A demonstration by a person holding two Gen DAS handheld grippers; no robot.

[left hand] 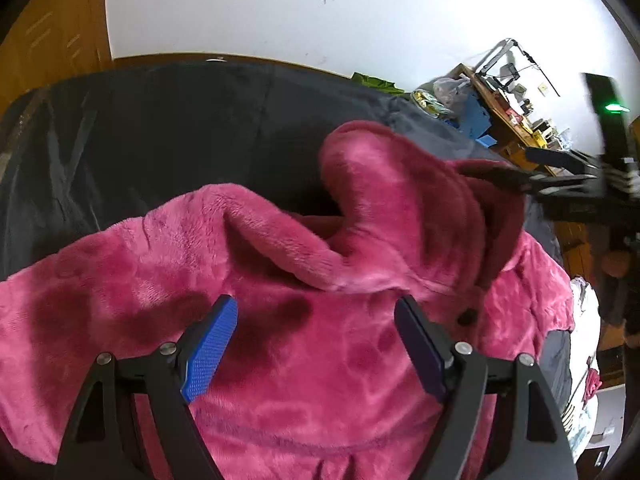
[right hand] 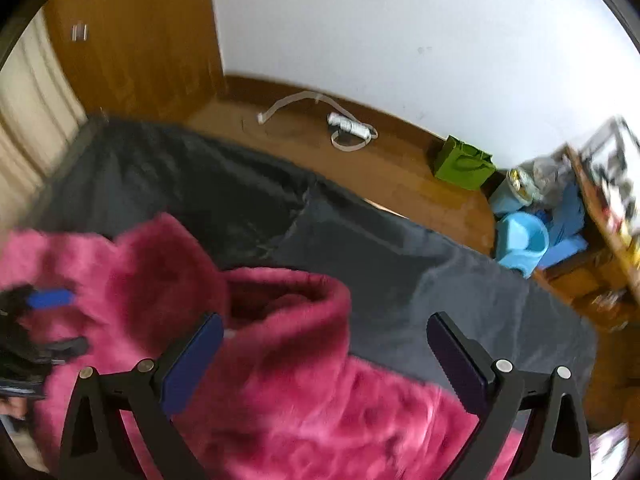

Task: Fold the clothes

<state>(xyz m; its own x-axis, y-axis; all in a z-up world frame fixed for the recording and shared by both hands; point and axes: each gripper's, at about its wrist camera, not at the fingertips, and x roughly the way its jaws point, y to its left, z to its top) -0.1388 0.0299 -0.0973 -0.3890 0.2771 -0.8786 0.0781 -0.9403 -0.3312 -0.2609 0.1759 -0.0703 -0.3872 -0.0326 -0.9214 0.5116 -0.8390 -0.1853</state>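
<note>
In the left wrist view, a wooden wardrobe [left hand: 52, 40] fills the 10 o'clock corner beside the white wall [left hand: 320, 8]. A dark sheet [left hand: 160, 128] covers the bed, and the pink fleece garment [left hand: 280, 320] lies on it, taking up the lower half of the frame from 8 to 4 o'clock. The left gripper [left hand: 316, 340] hovers over the garment's flat part with jaws spread wide, released, nothing between the blue pads [left hand: 208, 352]. Past it, toward 1 o'clock, a fold of the garment rises in a hump. The right gripper [left hand: 560, 172] shows at 3 o'clock, blurred, its fingers at the edge of that raised fold; this view does not settle whether it grips. A cluttered desk [left hand: 508, 108] stands at 2 o'clock.

The right wrist view shows what the other hides: the left gripper [right hand: 48, 320] at 9 o'clock, blurred, over the garment [right hand: 300, 400], and the bare wooden floor [right hand: 400, 168] behind the bed with a white cable [right hand: 348, 128] at 12 o'clock, a green bag [right hand: 460, 164] at 2 o'clock and blue tubs [right hand: 524, 240] at 3 o'clock. The right gripper [right hand: 326, 352] stands open, released; the garment's rolled fold lies between its jaws, nearer the left pad, while the right pad hangs over the dark sheet [right hand: 400, 260]. No fabric is pinched.
</note>
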